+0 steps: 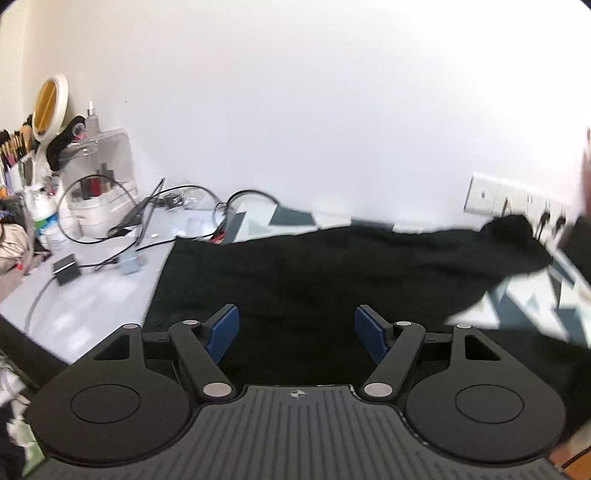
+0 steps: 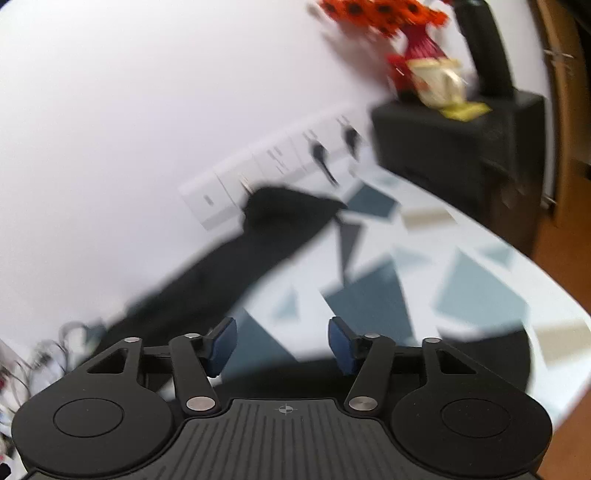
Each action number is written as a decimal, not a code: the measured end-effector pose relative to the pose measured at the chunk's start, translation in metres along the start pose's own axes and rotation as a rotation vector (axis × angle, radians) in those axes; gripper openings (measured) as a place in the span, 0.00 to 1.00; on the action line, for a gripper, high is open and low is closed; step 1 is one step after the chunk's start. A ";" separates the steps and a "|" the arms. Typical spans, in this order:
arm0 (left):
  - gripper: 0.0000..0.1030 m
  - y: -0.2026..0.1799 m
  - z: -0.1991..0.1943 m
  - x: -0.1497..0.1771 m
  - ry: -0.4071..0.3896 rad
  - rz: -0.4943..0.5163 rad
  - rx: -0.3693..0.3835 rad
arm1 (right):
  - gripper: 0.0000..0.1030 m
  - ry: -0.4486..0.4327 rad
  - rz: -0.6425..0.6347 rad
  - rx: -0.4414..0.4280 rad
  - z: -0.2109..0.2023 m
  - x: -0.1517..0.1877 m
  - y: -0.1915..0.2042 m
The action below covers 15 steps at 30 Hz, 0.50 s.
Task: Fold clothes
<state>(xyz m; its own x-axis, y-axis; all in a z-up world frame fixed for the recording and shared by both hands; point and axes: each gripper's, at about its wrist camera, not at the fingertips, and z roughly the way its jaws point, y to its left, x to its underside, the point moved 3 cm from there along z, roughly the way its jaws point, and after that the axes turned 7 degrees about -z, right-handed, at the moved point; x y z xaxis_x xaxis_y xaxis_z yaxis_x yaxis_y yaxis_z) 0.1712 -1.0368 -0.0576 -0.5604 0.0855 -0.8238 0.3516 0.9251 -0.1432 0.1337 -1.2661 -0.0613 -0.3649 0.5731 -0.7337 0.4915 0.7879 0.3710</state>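
Note:
A black garment [image 1: 332,273] lies spread over the table with the grey-and-white triangle pattern [image 1: 532,302]. In the left wrist view my left gripper [image 1: 297,334] hovers over the cloth, its blue pads [image 1: 223,332] wide apart with nothing between them. The right wrist view is tilted and blurred. There the garment [image 2: 236,258] runs along the wall toward a bunched far end. My right gripper [image 2: 282,345] stands open above the patterned table [image 2: 476,295], holding nothing; dark cloth shows just under its body.
Left of the garment sit tangled cables [image 1: 122,218], a small black box [image 1: 66,271], a clear cosmetics organiser [image 1: 99,181] and a round mirror [image 1: 50,101]. Wall sockets [image 2: 280,166] line the wall. A black box [image 2: 450,147] with red flowers [image 2: 384,14] stands at the table's far right.

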 end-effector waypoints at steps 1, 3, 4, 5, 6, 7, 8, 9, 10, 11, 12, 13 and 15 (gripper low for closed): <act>0.70 -0.010 0.013 -0.004 0.006 0.008 0.005 | 0.54 -0.016 -0.001 -0.011 0.006 -0.011 -0.002; 0.69 -0.040 0.042 -0.006 0.008 0.067 0.008 | 0.54 -0.049 -0.002 -0.016 0.025 -0.033 -0.011; 0.69 -0.058 0.058 -0.006 0.004 0.111 0.008 | 0.54 -0.071 -0.011 -0.012 0.036 -0.044 -0.016; 0.69 -0.077 0.076 -0.004 0.005 0.154 0.010 | 0.54 -0.091 -0.028 0.000 0.051 -0.055 -0.023; 0.69 -0.097 0.096 0.000 0.021 0.194 0.015 | 0.54 -0.105 -0.061 0.029 0.074 -0.064 -0.031; 0.69 -0.118 0.116 0.005 0.045 0.231 0.019 | 0.54 -0.118 -0.094 0.057 0.097 -0.073 -0.039; 0.69 -0.135 0.133 0.011 0.069 0.264 0.015 | 0.54 -0.131 -0.127 0.086 0.119 -0.083 -0.048; 0.69 -0.149 0.150 0.017 0.094 0.297 0.006 | 0.54 -0.132 -0.157 0.115 0.145 -0.091 -0.057; 0.69 -0.163 0.168 0.024 0.123 0.330 -0.008 | 0.54 -0.107 -0.174 0.138 0.173 -0.097 -0.068; 0.69 -0.176 0.183 0.031 0.154 0.361 -0.023 | 0.53 -0.084 -0.186 0.147 0.198 -0.101 -0.077; 0.69 -0.185 0.196 0.038 0.189 0.385 -0.041 | 0.53 -0.060 -0.198 0.156 0.223 -0.105 -0.086; 0.69 -0.193 0.208 0.042 0.222 0.400 -0.057 | 0.53 -0.039 -0.210 0.160 0.244 -0.108 -0.093; 0.69 -0.201 0.223 0.047 0.271 0.408 -0.073 | 0.53 -0.009 -0.237 0.132 0.278 -0.111 -0.104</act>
<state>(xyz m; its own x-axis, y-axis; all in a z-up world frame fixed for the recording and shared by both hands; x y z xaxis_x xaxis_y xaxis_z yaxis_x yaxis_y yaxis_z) 0.2413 -1.3009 -0.1893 -0.5664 0.5302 -0.6309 0.5349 0.8189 0.2080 0.3428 -1.4737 -0.1768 -0.4757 0.3733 -0.7965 0.4919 0.8635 0.1109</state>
